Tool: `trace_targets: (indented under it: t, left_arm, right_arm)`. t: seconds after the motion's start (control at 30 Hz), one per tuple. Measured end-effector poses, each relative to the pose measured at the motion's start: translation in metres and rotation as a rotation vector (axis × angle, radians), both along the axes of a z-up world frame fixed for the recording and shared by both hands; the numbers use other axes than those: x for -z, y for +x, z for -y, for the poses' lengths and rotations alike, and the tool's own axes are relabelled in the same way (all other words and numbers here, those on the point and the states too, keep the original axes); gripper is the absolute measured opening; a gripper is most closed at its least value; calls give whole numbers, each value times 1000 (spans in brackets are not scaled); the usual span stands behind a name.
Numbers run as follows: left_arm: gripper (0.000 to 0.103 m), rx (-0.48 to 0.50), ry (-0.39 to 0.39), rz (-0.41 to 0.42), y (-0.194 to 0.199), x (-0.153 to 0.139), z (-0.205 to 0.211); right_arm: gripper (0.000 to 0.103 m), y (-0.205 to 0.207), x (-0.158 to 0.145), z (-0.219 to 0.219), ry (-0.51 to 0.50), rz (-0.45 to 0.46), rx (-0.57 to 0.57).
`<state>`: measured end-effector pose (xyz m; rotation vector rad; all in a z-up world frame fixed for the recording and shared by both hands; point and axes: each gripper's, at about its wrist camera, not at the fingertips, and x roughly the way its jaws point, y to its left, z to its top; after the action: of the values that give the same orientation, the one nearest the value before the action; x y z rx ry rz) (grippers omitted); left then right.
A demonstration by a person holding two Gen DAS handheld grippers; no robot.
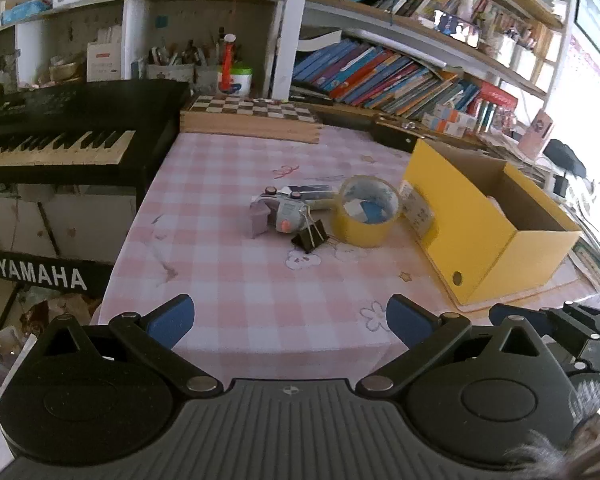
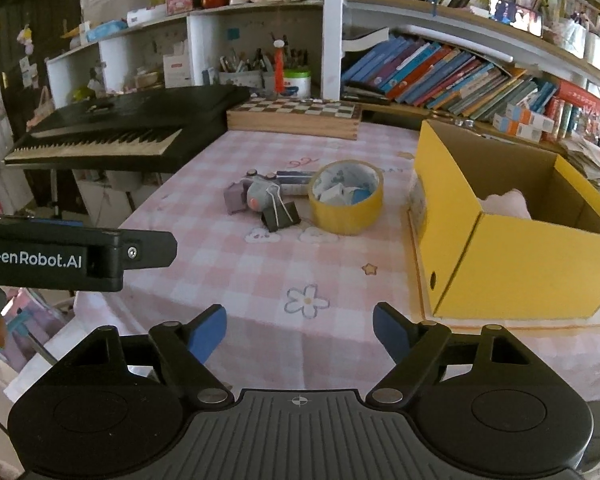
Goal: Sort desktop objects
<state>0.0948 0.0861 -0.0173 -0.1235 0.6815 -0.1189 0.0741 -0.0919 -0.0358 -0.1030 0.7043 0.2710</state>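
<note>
both claws were out at the near edge, nothing picked yet. left gripper [image 1: 290,322] gaped wide, empty; right gripper [image 2: 300,334] stood well open, empty too. the clutter sat mid-table: tape [image 2: 346,197], clip [image 2: 281,216], a small grey gadget [image 2: 256,196], just left of the yellow box [image 2: 532,264]. next, i judged, reach far and close on the clip.
</note>
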Motion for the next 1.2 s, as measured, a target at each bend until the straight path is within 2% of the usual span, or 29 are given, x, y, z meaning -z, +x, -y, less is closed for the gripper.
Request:
trace_targets:
  t: [0.43, 0.87, 1.07, 1.2]
  left_arm:
    - [103, -33, 12, -33, 49, 6, 9]
    - [103, -55, 30, -45, 81, 6, 21]
    - [103, -86, 20, -40, 95, 7, 21]
    - [103, -104, 32, -34, 103, 7, 17]
  right_arm:
    - [82, 52, 7, 8, 11, -39, -60]
    - [82, 89, 6, 15, 23, -47, -73]
    - [82, 104, 0, 7, 18, -9, -84]
    - [83, 111, 3, 9, 27, -20, -75]
